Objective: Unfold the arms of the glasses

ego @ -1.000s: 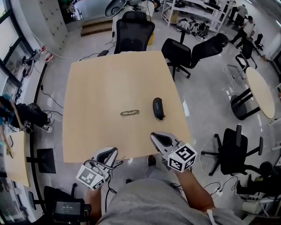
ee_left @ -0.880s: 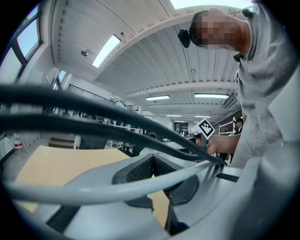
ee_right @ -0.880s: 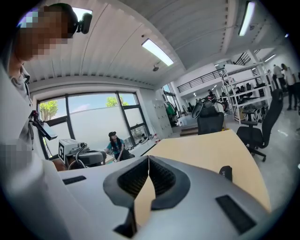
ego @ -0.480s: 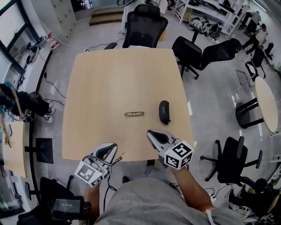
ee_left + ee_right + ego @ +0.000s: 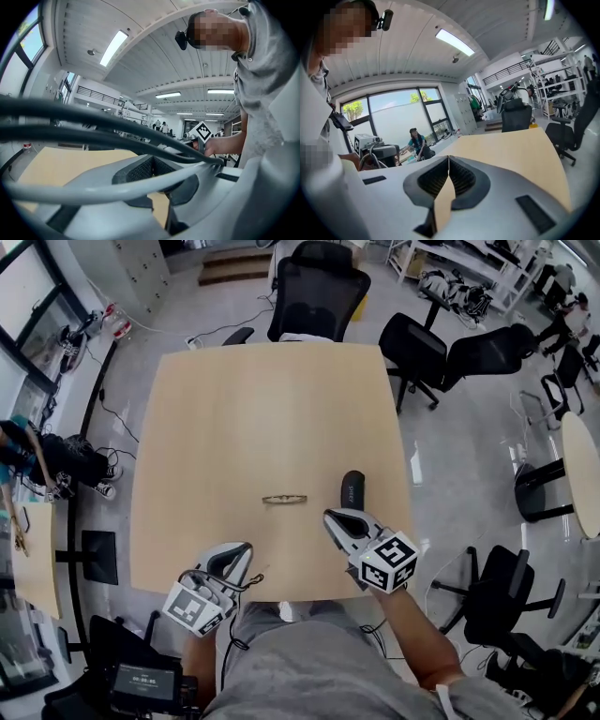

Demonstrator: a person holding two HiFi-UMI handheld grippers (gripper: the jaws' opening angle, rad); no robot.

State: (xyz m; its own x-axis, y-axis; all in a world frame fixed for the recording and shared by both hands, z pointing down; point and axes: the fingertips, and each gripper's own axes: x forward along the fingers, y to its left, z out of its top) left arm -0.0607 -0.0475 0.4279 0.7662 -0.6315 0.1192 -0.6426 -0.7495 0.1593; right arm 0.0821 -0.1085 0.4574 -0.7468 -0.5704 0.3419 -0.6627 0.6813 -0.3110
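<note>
Black case (image 5: 352, 486) on wooden table (image 5: 262, 409)

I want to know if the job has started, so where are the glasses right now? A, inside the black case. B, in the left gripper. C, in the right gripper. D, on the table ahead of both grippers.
D: the glasses lie on the table beside the black case, ahead of the left gripper and the right gripper, whose fingers are shut on nothing.
</note>
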